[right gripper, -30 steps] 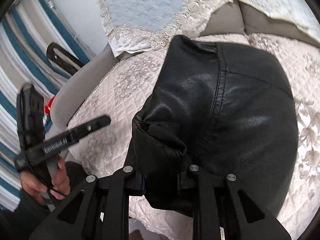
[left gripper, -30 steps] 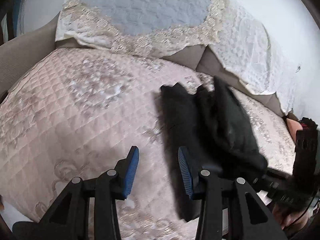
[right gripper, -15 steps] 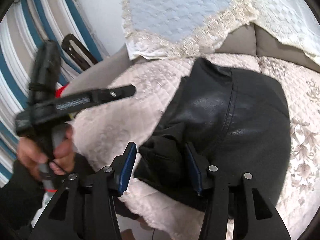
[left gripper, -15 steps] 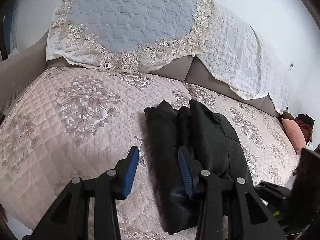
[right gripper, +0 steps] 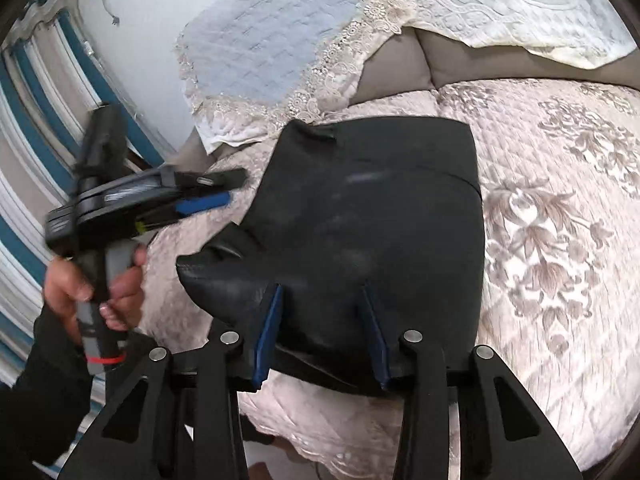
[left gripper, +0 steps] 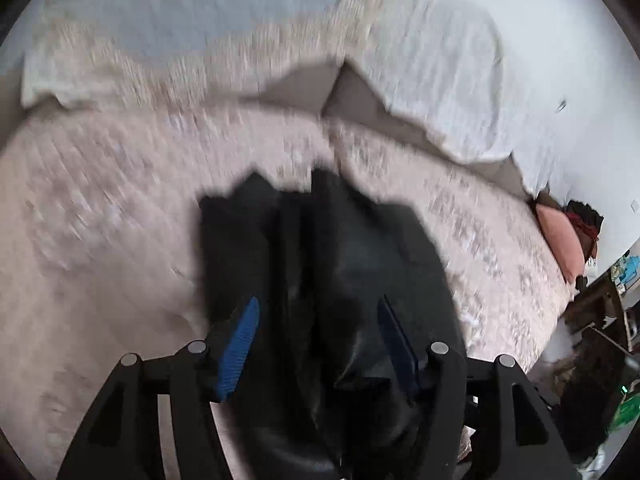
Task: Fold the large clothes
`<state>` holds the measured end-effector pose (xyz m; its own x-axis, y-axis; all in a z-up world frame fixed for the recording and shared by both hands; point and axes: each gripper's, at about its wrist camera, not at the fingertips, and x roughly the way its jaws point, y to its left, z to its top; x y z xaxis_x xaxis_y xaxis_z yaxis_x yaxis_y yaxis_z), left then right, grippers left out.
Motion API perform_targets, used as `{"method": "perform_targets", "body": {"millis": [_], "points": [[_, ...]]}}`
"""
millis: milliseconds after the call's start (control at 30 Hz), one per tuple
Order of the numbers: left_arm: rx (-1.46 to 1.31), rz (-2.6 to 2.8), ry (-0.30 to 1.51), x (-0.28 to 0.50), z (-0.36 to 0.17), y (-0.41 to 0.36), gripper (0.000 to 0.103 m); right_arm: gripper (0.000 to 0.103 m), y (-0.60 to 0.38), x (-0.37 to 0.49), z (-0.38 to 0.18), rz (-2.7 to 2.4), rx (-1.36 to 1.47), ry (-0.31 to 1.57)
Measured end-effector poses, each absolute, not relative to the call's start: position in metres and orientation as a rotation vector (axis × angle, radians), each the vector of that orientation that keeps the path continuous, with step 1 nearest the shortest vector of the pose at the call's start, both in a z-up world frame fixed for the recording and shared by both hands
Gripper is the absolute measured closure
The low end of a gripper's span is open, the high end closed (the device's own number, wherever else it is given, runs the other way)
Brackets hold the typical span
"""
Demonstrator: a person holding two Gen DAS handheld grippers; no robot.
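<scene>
Left wrist view: the whole picture is smearing with motion blur. The left hand-held gripper (left gripper: 318, 340) is hanging over the black leather garment (left gripper: 340, 280), which is lying folded in a bundle on the pink quilted sofa cover (left gripper: 100, 240), near its front edge. The jaws have just been opening and are standing spread, the blue pads (left gripper: 239, 348) sitting either side of the dark bundle without pressing on it. Behind, a lace-trimmed blue throw (left gripper: 180, 12) and a white throw (left gripper: 440, 80) are draping over the sofa back. A pink cushion (left gripper: 560, 240) is resting at the far right end of the sofa.

Right wrist view: the right hand-held gripper (right gripper: 320, 328) is hovering over the near edge of the garment (right gripper: 380, 208), here showing as a flat, roughly square fold with a loose flap sticking out toward the cover's (right gripper: 560, 240) left edge. Its jaws have just been closing, yet they are standing apart; the garment is lying below and between the pads (right gripper: 269, 336), and whether they are touching it I cannot tell. At the left, a person's hand (right gripper: 92, 284) in a dark sleeve is gripping the handle of the left hand-held gripper (right gripper: 212, 188), whose fingers are pointing at the garment's left side. A blue-and-white striped curtain (right gripper: 24, 152) is hanging along the left edge.
</scene>
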<state>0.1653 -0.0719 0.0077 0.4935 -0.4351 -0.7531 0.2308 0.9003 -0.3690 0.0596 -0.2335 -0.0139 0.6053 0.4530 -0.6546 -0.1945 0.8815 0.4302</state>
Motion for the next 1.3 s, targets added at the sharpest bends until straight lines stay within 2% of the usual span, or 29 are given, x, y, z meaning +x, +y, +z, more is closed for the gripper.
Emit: {"method": "perform_targets", "body": {"millis": [100,133,167,200,233,267,367,533,633,833,1100,1200,1300], "points": [[-0.287,-0.402,1.059,0.174,-0.02,-0.078,0.04,0.063,-0.233,0.058,-0.015,0.385,0.326,0.848],[-0.312,-0.409,1.051,0.172,-0.022,-0.077,0.052,0.063,-0.233,0.059,-0.015,0.386,0.323,0.85],[-0.331,-0.429,1.042,0.17,-0.022,-0.078,0.073,0.063,-0.234,0.059,-0.016,0.387,0.321,0.851],[-0.328,-0.436,1.03,0.168,-0.019,-0.08,0.08,0.064,-0.234,0.059,-0.016,0.386,0.319,0.853],[-0.307,-0.428,0.999,0.164,-0.013,-0.081,0.093,0.064,-0.233,0.059,-0.015,0.388,0.319,0.855],[-0.295,-0.43,0.964,0.159,-0.006,-0.081,0.095,0.064,-0.233,0.06,-0.013,0.388,0.317,0.856],[-0.306,-0.43,0.866,0.143,0.01,-0.069,0.096,0.065,-0.229,0.053,-0.004,0.399,0.297,0.822],[-0.294,-0.388,0.92,0.145,-0.031,-0.056,0.095,0.067,-0.226,0.059,-0.023,0.404,0.286,0.849],[-0.309,-0.38,0.907,0.141,-0.03,-0.055,0.095,0.067,-0.227,0.057,-0.015,0.394,0.273,0.845],[-0.23,-0.345,0.861,0.127,0.004,-0.053,0.095,0.067,-0.231,0.052,-0.014,0.372,0.253,0.838],[-0.222,-0.362,0.721,0.146,0.094,-0.095,0.095,0.068,-0.225,0.057,-0.02,0.38,0.251,0.844],[-0.2,-0.352,0.704,0.172,0.085,-0.122,0.094,0.068,-0.227,0.055,-0.016,0.382,0.249,0.841],[-0.114,-0.272,0.782,0.195,0.038,-0.136,0.094,0.068,-0.239,0.047,-0.002,0.361,0.252,0.812]]}}
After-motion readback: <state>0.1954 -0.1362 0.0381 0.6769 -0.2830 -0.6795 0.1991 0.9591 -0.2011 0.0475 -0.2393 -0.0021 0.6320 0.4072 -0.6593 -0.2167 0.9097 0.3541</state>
